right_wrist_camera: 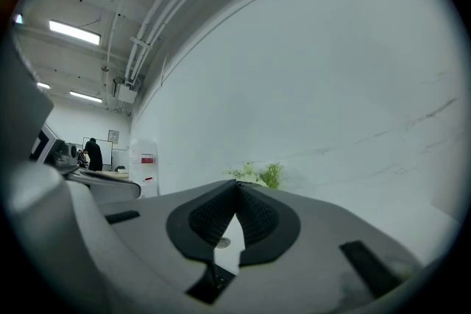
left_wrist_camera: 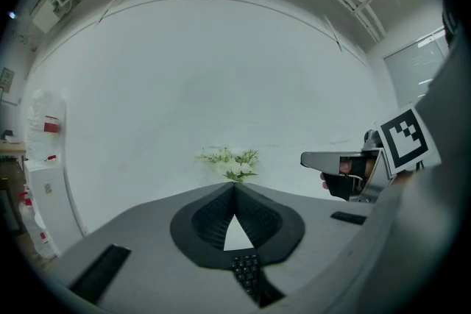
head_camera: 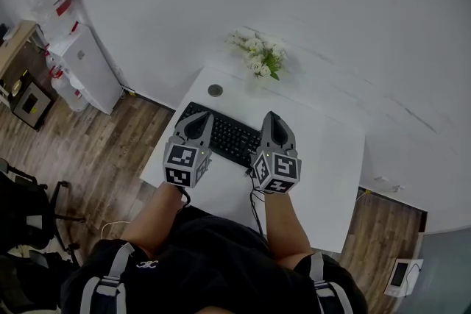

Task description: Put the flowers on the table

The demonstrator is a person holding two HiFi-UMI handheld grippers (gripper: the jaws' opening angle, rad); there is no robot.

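Observation:
A bunch of white flowers with green leaves (head_camera: 257,55) stands at the far edge of the white table (head_camera: 324,158), against the wall. It shows straight ahead in the left gripper view (left_wrist_camera: 232,162) and in the right gripper view (right_wrist_camera: 257,174). My left gripper (head_camera: 199,118) and right gripper (head_camera: 272,118) hover side by side over the black keyboard (head_camera: 228,136), well short of the flowers. Both are shut, tips touching, with nothing between them (left_wrist_camera: 234,187) (right_wrist_camera: 237,184). From the left gripper's camera, the right gripper (left_wrist_camera: 346,162) is off to the right.
A round grommet (head_camera: 215,90) sits in the table behind the keyboard. A white cabinet (head_camera: 92,66) with plastic bags stands left of the table on the wooden floor. A dark chair (head_camera: 29,209) is at the lower left. A person (right_wrist_camera: 93,154) stands far off.

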